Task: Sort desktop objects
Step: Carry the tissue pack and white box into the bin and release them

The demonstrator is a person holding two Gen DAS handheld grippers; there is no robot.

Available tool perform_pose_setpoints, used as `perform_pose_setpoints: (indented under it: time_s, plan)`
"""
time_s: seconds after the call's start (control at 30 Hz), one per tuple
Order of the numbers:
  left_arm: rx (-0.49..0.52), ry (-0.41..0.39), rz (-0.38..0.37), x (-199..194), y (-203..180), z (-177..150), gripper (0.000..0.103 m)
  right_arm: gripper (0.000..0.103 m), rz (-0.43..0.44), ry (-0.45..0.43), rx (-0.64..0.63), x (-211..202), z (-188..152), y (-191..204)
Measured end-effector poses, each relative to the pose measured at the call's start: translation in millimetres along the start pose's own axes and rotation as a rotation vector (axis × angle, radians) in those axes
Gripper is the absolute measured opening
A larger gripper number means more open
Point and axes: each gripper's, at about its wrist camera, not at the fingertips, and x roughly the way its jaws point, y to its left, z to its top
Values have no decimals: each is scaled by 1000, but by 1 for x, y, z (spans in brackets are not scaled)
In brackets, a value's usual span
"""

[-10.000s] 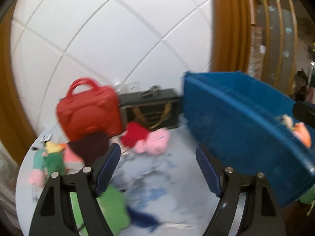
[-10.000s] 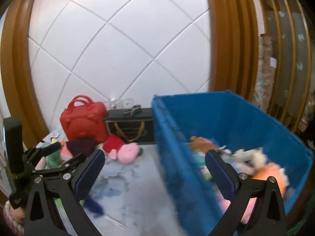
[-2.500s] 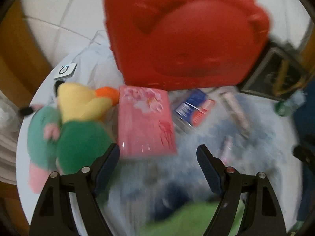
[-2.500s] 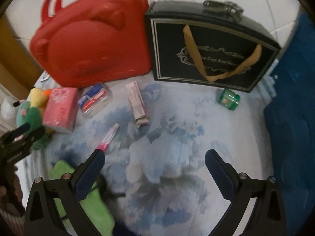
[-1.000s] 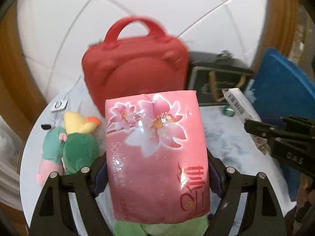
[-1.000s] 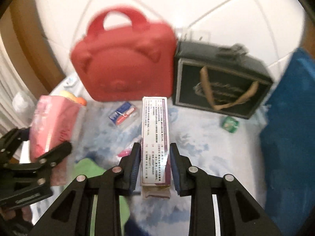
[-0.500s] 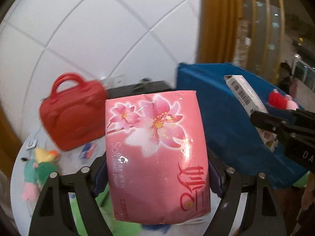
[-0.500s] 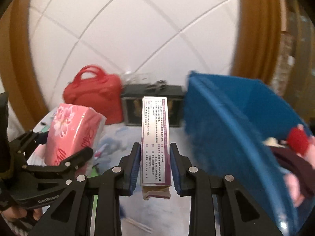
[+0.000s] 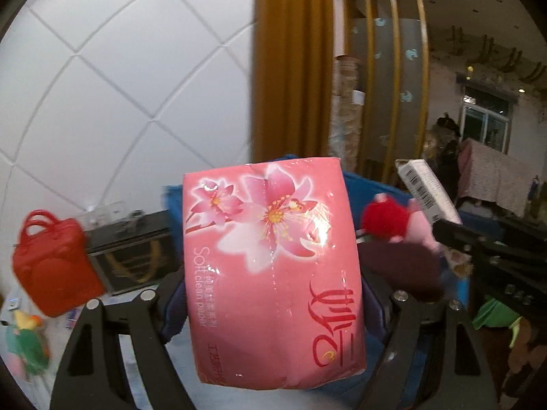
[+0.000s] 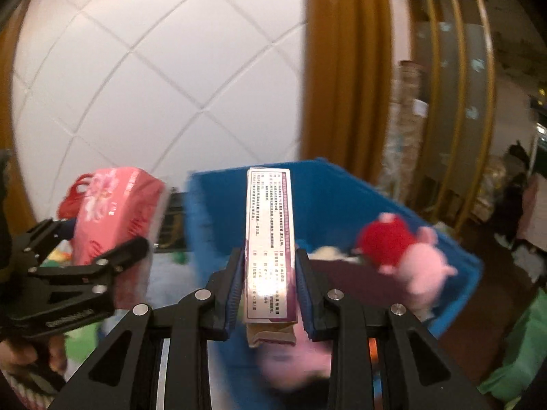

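A pink floral tissue pack point(image 9: 273, 266) fills the middle of the left wrist view, with my left gripper point(image 9: 273, 294) shut on its two sides. My right gripper point(image 10: 270, 273) is shut on a long narrow white-and-purple box point(image 10: 270, 239) that stands on end between the pads. Both are raised in front of the blue bin point(image 10: 335, 198). The narrow box is over the bin's near wall, and the tissue pack point(image 10: 112, 212) is just left of the bin. A pink pig plush in a red dress point(image 10: 403, 249) lies in the bin on dark cloth.
A red handbag point(image 9: 51, 270) and a black gift bag point(image 9: 133, 249) stand at the left against the white tiled wall. A green plush point(image 9: 24, 338) lies at the table's left edge. A wooden pillar point(image 9: 290, 61) rises behind the bin. Green cloth point(image 10: 512, 352) sits at the right.
Both grippers have swung right and upward from the table toward the blue bin, each keeping its load. The handbag has slid to the left edge, and the bin's inside has come into view.
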Motion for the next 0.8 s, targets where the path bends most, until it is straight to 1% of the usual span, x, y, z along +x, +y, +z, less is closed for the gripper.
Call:
perform_pose_setpoints:
  time_s: [0.07,0.1,0.13,0.2,0.33,0.4,0.5,0.53,0.6,0.67,0.7,0.77,0.8]
  plan:
    - [7,12,-6,17,-34,4,81,28,-21,12,2,5,-1,-40]
    - [8,25,-10,25,-47,6,81,28,-23,28,-5,14,-4,-75]
    - [2,41,-15,34,-60,7,81,28,-23,28,-5,14,-4,-75]
    - [-8,80,-14,50,-84,9,81,28,-11,50,-12,25,-8,-96]
    - [8,151,33,74,-119,10,82,28,6,110,-31,55,-14,-129]
    - [13,167,67,80,-126,9,82,28,24,132,-31,67,-18,-140]
    - [35,179,130,87,-136,14,83,29,16,139,-50,81,-23,-150]
    - [29,182,146,86,-139,14,83,29,17,142,-50,85,-24,-154]
    - [30,193,161,85,-141,12,84,29,16,167,-57,98,-27,-162]
    - [38,205,185,85,-143,8,85,29,21,179,-56,103,-29,-165]
    - [41,209,194,86,-144,8,85,31,28,184,-56,106,-31,-166]
    - [46,203,202,84,-145,7,88,31,38,194,-52,109,-33,-168]
    - [48,199,208,85,-147,7,92,33,45,202,-48,111,-35,-170]
